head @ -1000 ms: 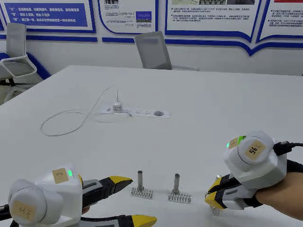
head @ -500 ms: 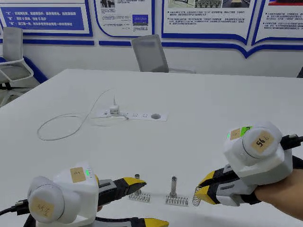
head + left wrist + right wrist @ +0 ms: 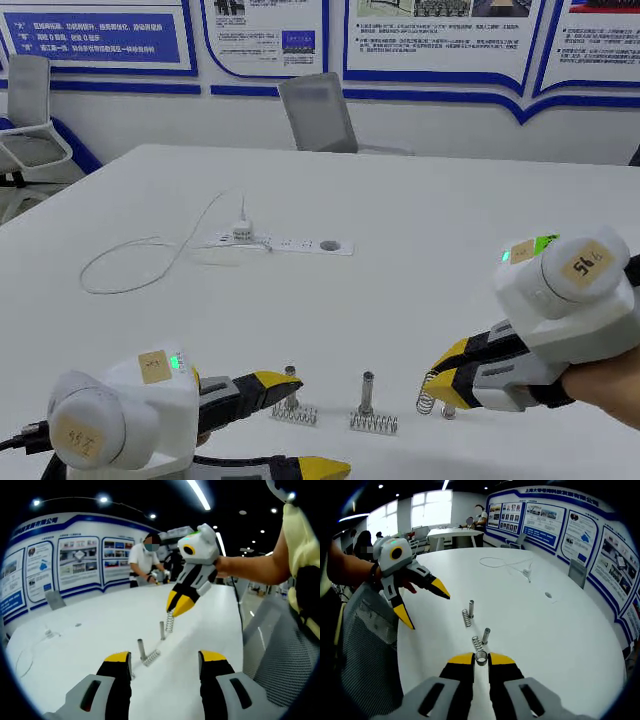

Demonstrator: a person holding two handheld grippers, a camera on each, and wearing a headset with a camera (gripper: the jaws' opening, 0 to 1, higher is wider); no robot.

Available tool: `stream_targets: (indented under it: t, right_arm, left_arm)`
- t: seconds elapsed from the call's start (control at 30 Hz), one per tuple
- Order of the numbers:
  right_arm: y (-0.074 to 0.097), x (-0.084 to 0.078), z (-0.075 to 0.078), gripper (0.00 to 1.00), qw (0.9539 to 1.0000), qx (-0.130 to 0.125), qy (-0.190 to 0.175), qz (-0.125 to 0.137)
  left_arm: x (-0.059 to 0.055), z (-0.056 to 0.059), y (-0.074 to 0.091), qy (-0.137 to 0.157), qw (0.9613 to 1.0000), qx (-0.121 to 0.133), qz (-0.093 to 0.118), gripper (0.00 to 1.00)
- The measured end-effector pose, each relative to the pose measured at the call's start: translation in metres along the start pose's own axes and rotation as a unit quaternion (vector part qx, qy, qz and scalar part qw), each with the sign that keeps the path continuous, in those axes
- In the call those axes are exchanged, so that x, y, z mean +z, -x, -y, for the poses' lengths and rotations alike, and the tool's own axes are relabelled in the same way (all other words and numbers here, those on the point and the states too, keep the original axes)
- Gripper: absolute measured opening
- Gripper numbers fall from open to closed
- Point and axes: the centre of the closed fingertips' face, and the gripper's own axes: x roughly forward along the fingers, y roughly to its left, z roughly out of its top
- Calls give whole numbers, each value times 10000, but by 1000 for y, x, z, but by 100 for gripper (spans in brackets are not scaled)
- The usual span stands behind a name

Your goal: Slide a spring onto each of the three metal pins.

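The right gripper is pinching a spring between its yellow tips, jaws pressed together on the coil, and is holding it upright above the table, just to the right of the middle pin as the head view frames it. A third pin is standing a little farther right of the middle pin, and the held coil's lower end is hanging just beside it rather than threaded over it. The left gripper is hovering to the left of the middle pin with its jaws spread wide. The left pin is standing on that same side of the middle pin, close to one yellow tip. A loose spring is lying flat at the foot of the middle pin, and a second loose spring is lying at the foot of the left pin. Well beyond the middle pin, a power strip is resting on the table.
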Motion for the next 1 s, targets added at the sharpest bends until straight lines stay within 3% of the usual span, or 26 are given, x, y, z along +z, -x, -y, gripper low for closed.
stream_targets:
  t: [0.47,0.8,1.0]
  right_arm:
    - [18,3,23,11,9995,-216,-218,59]
    - [25,4,38,11,9989,-369,-292,35]
    - [22,-4,46,11,9984,-432,-340,-95]
  left_arm:
    - [-5,-21,16,105,9993,344,38,57]
    - [-7,-29,25,183,9985,518,69,57]
    - [-9,-32,29,224,9980,579,82,58]
